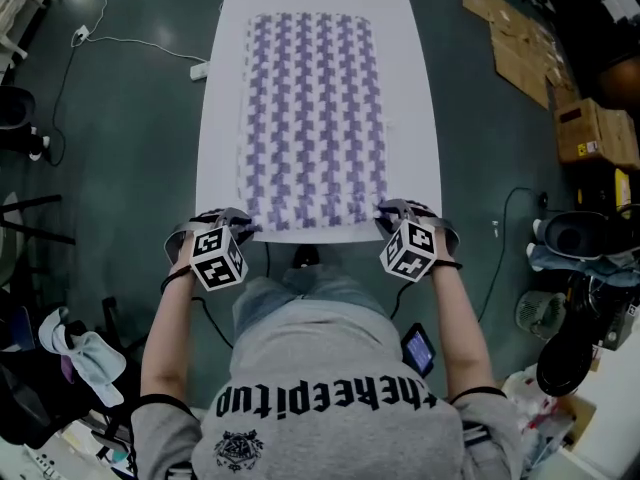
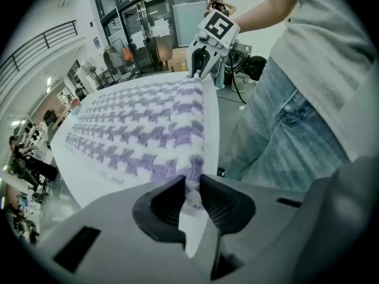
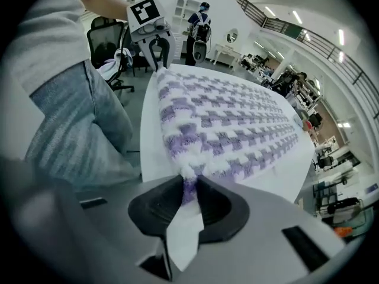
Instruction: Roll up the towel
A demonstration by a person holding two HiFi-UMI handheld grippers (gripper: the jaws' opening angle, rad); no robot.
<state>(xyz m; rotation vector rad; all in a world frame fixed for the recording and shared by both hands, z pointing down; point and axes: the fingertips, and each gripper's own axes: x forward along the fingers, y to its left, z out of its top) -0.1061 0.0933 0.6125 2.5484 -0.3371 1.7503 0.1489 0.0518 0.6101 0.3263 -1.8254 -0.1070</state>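
Towel status: purple-and-white houndstooth terry towel (image 1: 315, 118) lies flat and fully spread lengthwise on the long white bench (image 1: 420, 168). It runs from the upper middle of the head view down to the near edge at centre frame. No roll started yet, by the look of it.

Left hand-held gripper (image 2: 190, 187) pinches the near left corner. In its own view a tuft of purple pile sits squeezed between the dark ribbed pads, with the jaws nearly together on it. Right hand-held gripper (image 3: 188, 185) does the same on the near right corner, fabric bunched up between its pads. Each gripper view shows the other gripper at the far end of the same short edge, so both are on one hem.

Why this hold, as I read it:
- Gripping both corners of the short edge keeps the hem straight, so the first fold should turn over evenly.
- Towel is laid long axis away from the person, leaving the whole length ahead to roll into.
- Near hem sits just inside the bench edge, so the jaws can get under the corners.

Pose: both forearms (image 1: 170, 338) come in from the lower frame, elbows out, roughly mirrored. The two hand-held grippers tilt steeply down onto the bench edge, marker cubes (image 1: 218, 258) facing up to the head camera.

Next step is probably to lift the hem and tuck it forward. One risk is a corner slipping out of the pinch and skewing the roll.
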